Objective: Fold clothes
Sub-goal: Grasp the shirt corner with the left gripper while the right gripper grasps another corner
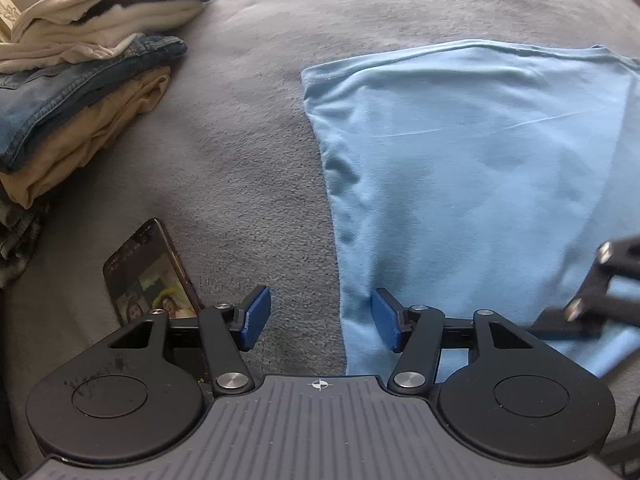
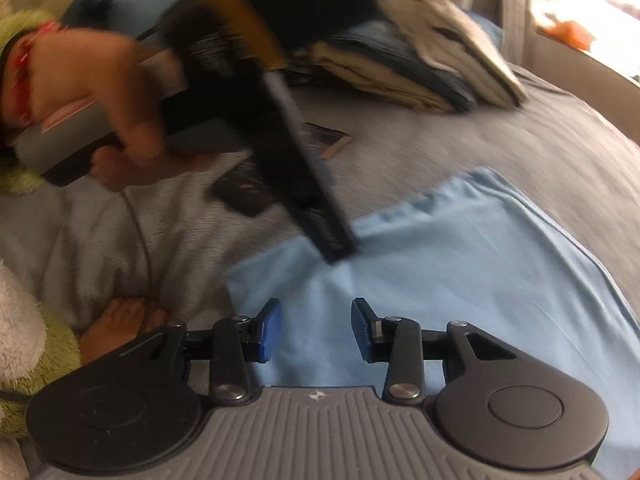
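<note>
The shirt lies flat on the bed, pale blue, already doubled into a long panel by the look of its straight edges, with a few creases near its left border. We cannot tell from this whether more folds are due or it only waits to join the pile off to its far left.

What could go wrong, in our judgement: the fabric is thin and the blanket under it is soft, so a pinch taken at the shirt's edge may catch blanket too, or take only the top layer and pull the fold apart. The phone left of the shirt lies close enough to be dragged or flipped by a sweeping move.

Our left tongs stand spread wide at the shirt's near left edge, one pad over cloth, one over blanket, gripping nothing. Our right tongs hang spread over the shirt's near end, also empty; whether they touch cloth, we cannot tell.
</note>
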`<state>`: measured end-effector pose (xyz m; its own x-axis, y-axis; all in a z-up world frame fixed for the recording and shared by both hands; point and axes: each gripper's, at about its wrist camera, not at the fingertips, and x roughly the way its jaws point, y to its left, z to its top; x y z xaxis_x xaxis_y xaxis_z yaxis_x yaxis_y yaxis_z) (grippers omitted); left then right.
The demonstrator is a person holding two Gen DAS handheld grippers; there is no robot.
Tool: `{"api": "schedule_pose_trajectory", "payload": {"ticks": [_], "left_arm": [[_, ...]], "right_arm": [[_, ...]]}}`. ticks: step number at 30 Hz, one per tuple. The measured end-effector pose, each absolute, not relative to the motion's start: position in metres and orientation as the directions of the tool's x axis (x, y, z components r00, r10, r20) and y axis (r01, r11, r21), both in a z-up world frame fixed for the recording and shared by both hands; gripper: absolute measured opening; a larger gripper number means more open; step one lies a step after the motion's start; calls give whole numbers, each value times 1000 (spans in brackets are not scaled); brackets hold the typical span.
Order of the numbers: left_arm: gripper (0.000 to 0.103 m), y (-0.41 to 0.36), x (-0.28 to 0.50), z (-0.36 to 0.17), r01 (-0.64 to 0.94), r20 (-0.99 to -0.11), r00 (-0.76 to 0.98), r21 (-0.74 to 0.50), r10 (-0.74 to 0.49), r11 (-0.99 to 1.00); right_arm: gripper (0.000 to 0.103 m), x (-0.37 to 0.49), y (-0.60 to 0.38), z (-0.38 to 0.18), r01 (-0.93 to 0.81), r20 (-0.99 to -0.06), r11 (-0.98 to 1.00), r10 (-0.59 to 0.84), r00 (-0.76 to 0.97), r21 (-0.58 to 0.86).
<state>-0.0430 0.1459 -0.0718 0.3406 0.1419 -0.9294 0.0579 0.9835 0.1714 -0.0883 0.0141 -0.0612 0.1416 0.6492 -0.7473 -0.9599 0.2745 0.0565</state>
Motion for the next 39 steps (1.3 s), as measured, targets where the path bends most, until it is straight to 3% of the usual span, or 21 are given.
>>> {"api": "schedule_pose_trajectory", "payload": {"ticks": [7, 12, 22, 24, 26, 28, 39], "left_arm": [[57, 153, -39, -71, 35, -932, 346, 129, 109, 991], [57, 171, -35, -68, -32, -935, 354, 13, 24, 999], [57, 200, -21, -69, -148, -922, 380, -142, -76, 979], [57, 205, -17, -70, -161, -912, 394, -189, -112, 969], [57, 210, -10, -72, -175, -903, 404, -232, -146, 957], [57, 215, -3, -76, -192, -896, 405, -276, -180, 942], [54, 219, 40, -90, -188, -851, 417, -424, -319, 886]], "right_arm": [[46, -113, 44, -76, -986, -763, 167, 633, 129, -28], [54, -131, 52, -80, -988, -753, 112, 639, 156, -110], [53, -150, 71, -101, -966, -751, 9, 628, 206, -257], [43, -146, 70, -101, -972, -743, 38, 638, 201, -231], [14, -133, 66, -96, -980, -735, 97, 649, 195, -173], [4, -120, 62, -91, -981, -726, 156, 661, 189, -113], [3, -100, 27, -50, -962, -597, 274, 775, 207, 21]]}}
